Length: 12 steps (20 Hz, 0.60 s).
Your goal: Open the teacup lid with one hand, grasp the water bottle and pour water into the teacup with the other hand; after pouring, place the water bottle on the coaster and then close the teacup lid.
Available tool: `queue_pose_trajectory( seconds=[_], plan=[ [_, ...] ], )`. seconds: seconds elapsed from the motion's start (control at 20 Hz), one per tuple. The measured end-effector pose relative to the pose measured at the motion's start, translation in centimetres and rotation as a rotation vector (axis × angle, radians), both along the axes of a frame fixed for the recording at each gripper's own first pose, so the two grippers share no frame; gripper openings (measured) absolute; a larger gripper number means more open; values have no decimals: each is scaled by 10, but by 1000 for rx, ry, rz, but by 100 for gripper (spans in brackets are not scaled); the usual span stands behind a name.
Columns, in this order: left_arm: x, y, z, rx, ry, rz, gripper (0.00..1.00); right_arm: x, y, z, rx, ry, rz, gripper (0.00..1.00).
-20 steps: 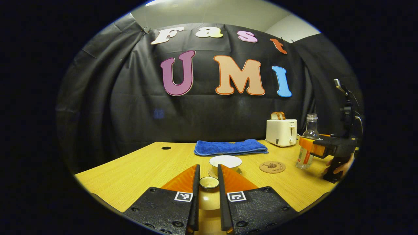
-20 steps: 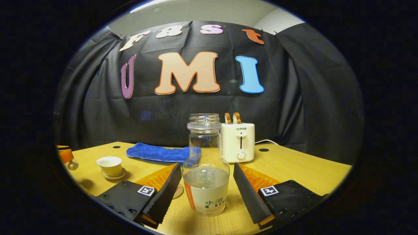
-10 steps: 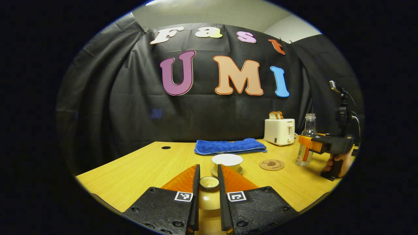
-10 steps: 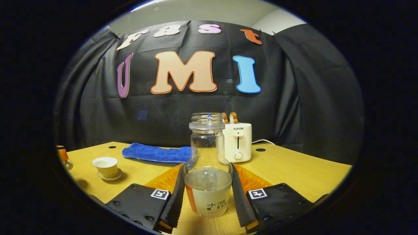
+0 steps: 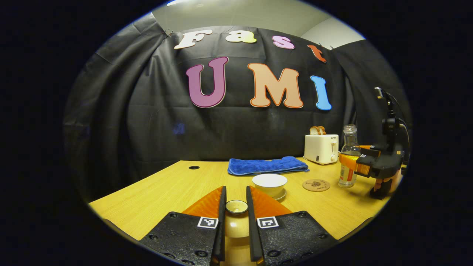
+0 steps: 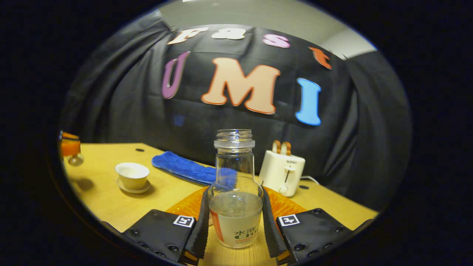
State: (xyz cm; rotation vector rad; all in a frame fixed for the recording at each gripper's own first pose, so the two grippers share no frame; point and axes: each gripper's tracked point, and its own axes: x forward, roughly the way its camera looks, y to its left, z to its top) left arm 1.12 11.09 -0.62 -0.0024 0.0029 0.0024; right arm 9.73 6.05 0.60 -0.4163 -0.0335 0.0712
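Sitting wide and flat, the wooden table [image 5: 155, 192] holds everything up. At its back lies a blue towel [image 5: 266, 166], with a white toaster [image 5: 320, 148] beside it, both out of the way so the middle is free for pouring.

The water bottle [image 6: 235, 199] has no cap and some water in it. The right gripper [image 6: 235, 225] squeezes it low down on both sides, where the bottle is widest, so it should not slip. The picture tilts, so I think the bottle is starting to go up.

The teacup [image 5: 269, 183] sits open on its saucer, near the middle of the table, ready for water. Just beside it lies the round coaster [image 5: 316, 185], bare and waiting for the bottle.

The left gripper [image 5: 235, 201] pinches the little knob of the teacup lid [image 5: 236, 221] and holds the lid away from the cup, so water can go in.
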Motion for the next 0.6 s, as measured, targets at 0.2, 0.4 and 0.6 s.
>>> queue_pose_trajectory(
  seconds=[0.2,0.4,0.6],
  plan=[
    [0,21,-1,-2,2,20,26,19,68,-5,-425,-14,105,67],
    [-2,30,0,-2,2,41,24,40,101,-40,-756,27,152,67],
    [0,28,-1,0,1,23,24,41,109,-67,-960,19,162,67]
  ],
)
